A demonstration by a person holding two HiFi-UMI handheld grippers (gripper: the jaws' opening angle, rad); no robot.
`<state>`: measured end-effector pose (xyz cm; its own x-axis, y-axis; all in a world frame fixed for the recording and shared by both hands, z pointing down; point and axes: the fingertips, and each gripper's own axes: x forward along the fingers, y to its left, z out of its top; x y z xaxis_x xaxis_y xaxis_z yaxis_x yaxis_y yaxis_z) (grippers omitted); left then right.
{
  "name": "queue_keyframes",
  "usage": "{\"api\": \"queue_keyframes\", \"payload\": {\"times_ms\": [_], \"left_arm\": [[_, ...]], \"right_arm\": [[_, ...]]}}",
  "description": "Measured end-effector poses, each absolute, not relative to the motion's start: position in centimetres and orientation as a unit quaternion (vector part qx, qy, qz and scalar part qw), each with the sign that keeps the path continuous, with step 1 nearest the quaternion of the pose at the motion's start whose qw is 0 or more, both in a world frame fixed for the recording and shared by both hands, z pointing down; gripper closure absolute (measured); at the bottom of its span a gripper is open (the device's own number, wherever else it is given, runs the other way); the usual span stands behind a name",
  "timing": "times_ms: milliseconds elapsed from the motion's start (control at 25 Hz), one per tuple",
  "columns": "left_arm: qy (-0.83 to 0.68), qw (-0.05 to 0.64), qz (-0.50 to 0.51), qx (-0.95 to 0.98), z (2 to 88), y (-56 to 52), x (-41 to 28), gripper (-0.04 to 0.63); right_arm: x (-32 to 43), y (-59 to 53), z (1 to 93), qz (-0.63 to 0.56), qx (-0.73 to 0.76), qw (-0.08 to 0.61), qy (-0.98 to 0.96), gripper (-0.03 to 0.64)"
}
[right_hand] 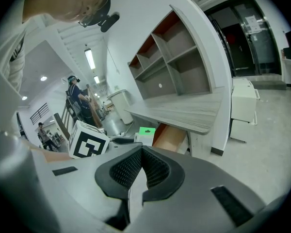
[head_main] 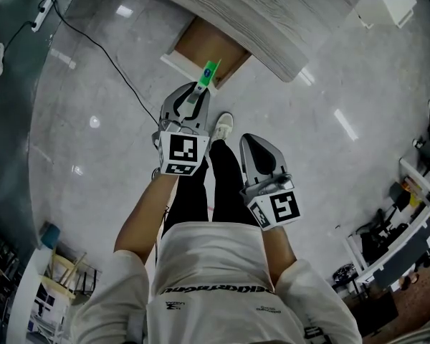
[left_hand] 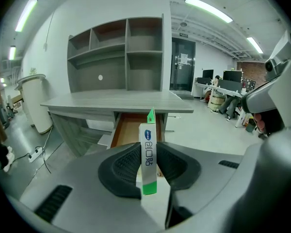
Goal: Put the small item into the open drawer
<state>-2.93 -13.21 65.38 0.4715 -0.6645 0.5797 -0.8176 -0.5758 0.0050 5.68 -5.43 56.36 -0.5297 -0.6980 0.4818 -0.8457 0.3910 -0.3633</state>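
Note:
The small item is a slim white package with green ends, standing upright between my left gripper's pads, which are shut on it. In the head view the package sticks out of the left gripper just short of the open wooden drawer. The drawer hangs under the grey desk top, straight ahead and apart from the package. My right gripper is lower and to the right, shut with nothing between its pads. It also sees the package and drawer.
A grey shelf unit stands on the desk. A black cable runs across the pale floor at the left. The person's legs and a white shoe are below the grippers. A white cabinet stands at the right of the desk.

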Motion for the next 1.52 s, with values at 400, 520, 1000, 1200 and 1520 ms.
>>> {"api": "queue_keyframes", "payload": {"times_ms": [400,520,1000,1200,1520], "left_arm": [[-0.417,0.154,0.290,0.848,69.1,-14.7,-2.8,0.492],[-0.416,0.151,0.294,0.847,69.9,-15.1,-2.8,0.492],[-0.408,0.153,0.309,0.845,72.2,-17.0,-1.6,0.491],[-0.404,0.156,0.317,0.844,73.4,-17.9,-1.2,0.491],[-0.396,0.158,0.325,0.844,74.6,-18.7,-0.7,0.491]], "right_arm": [[5.6,-5.3,57.8,0.308,0.462,0.128,-0.822,0.588],[5.7,-5.3,58.1,0.310,0.461,0.130,-0.822,0.588],[6.2,-5.0,59.3,0.329,0.454,0.129,-0.818,0.588],[6.5,-5.4,59.6,0.330,0.455,0.128,-0.817,0.588],[6.3,-5.5,59.8,0.327,0.450,0.132,-0.820,0.588]]}}
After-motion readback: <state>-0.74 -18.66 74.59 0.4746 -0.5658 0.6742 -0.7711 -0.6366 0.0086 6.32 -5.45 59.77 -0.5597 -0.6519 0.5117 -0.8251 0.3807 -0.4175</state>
